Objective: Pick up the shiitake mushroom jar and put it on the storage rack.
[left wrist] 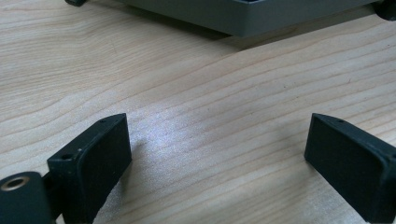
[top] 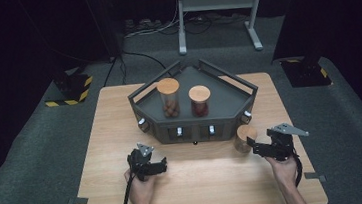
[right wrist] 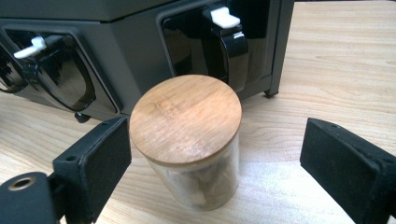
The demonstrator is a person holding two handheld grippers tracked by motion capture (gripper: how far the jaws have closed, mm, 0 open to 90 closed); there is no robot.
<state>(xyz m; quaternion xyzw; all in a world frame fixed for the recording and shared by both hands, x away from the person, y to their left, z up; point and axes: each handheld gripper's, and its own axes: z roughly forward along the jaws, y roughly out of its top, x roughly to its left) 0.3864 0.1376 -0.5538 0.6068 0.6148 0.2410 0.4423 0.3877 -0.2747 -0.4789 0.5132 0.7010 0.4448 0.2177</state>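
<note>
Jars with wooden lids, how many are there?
3: two on the dark rack, one holding brown pieces, one red; the third jar stands on the table between the right gripper jaws.

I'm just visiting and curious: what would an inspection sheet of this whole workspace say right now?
Surface: light wooden table, bare in front of the hands.
Job's things: lidded glass jar on the table, between the right claw's open jaws, not gripped; dark angular rack carrying two more lidded jars.
Clutter: nothing seen.
Grippers: left claw open over bare wood; right claw open around the jar.
Cables: one trails from the left claw; more lie on the floor behind the table.
Surroundings: grey carpet, metal stand, yellow-and-black striped base, dark background.
</note>
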